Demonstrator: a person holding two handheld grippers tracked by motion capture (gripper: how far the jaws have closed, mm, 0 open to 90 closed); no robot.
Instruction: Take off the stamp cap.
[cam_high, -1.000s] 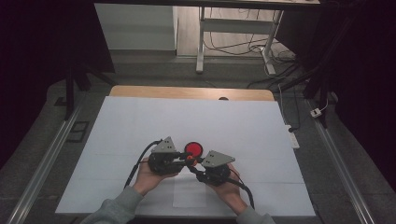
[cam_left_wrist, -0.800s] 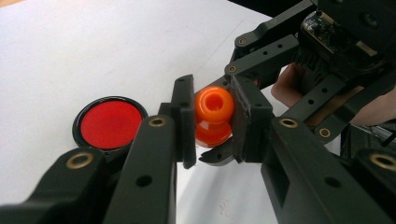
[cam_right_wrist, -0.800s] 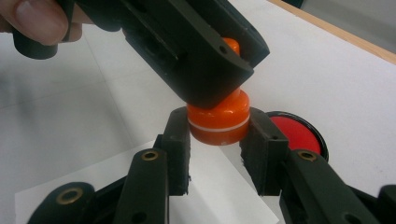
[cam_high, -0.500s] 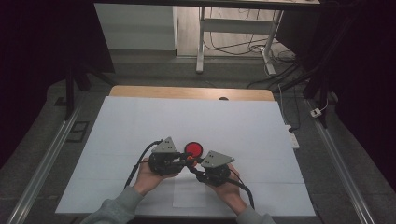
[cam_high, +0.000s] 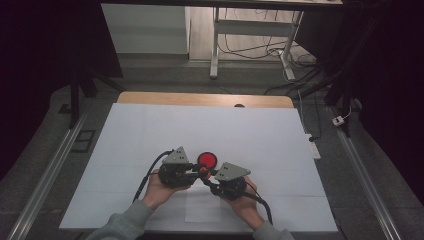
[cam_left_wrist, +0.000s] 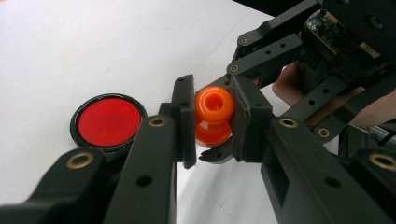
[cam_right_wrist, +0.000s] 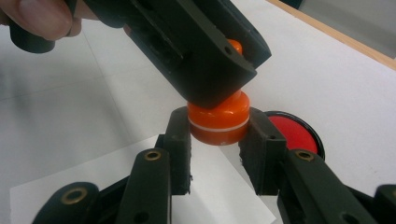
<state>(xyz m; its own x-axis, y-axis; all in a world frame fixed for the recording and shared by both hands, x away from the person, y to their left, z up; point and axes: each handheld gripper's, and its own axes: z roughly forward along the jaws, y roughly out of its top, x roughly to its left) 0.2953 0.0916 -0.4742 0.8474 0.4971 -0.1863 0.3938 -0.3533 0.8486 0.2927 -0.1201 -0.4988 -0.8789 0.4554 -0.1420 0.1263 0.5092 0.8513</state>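
Note:
An orange two-part knob (cam_left_wrist: 214, 105) hangs just above the white table, held between both grippers. My left gripper (cam_left_wrist: 212, 122) is shut on its rounded upper part. My right gripper (cam_right_wrist: 218, 136) grips its wider base (cam_right_wrist: 218, 120); its jaws have just been closing, and the pads now press on both sides of the base. Beside them on the table lies a red disc with a black rim (cam_high: 207, 160), also visible as the red disc (cam_left_wrist: 109, 122) in the left gripper view. In the high view both hands meet near the table's front middle, left gripper (cam_high: 199, 171) and right gripper (cam_high: 205, 176) tip to tip.
A white sheet (cam_high: 200, 130) covers the table, with a wooden strip (cam_high: 200, 99) at its far edge. A smaller paper (cam_high: 202, 212) lies under the hands. A power strip (cam_high: 314, 148) sits off the right edge, and metal rails (cam_high: 45, 180) run along both sides.

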